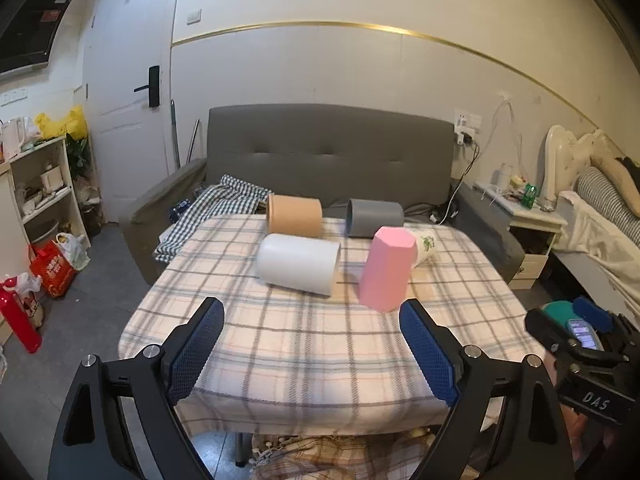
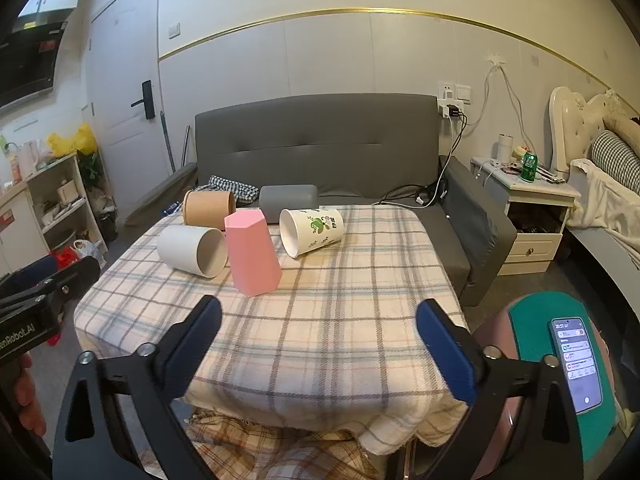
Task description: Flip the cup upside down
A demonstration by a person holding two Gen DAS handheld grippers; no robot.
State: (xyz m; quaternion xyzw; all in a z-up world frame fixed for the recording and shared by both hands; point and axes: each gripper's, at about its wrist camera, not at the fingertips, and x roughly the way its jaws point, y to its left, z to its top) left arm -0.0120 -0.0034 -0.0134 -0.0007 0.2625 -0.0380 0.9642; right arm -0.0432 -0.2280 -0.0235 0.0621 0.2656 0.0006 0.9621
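From the left wrist view, the pink cup is a faceted, matte tumbler standing mouth-down on the plaid cloth of the bench, its closed flat base on top and its body widening toward the cloth, leaning a little in the fisheye. It stands ahead of the left gripper, just beyond the tip of the right-hand blue pad, with nothing between the jaws, which are spread wide and hold nothing. Just left of it lies a white cup on its side; behind are a tan cup and a grey cup, both on their sides, and a leaf-printed cup peeks out from behind the pink one. At the far right edge the other tool shows, with a phone mounted on it. From the right wrist view, the pink cup again stands inverted, narrow base up, at the middle of the bench, ahead of the right gripper and off toward its left pad, well apart from both pads. These jaws too are spread wide and empty. The white cup lies touching or just beside the pink one on its left, its mouth turned toward the camera; the leaf-printed cup lies on its side to the right, and the tan cup and grey cup lie behind.
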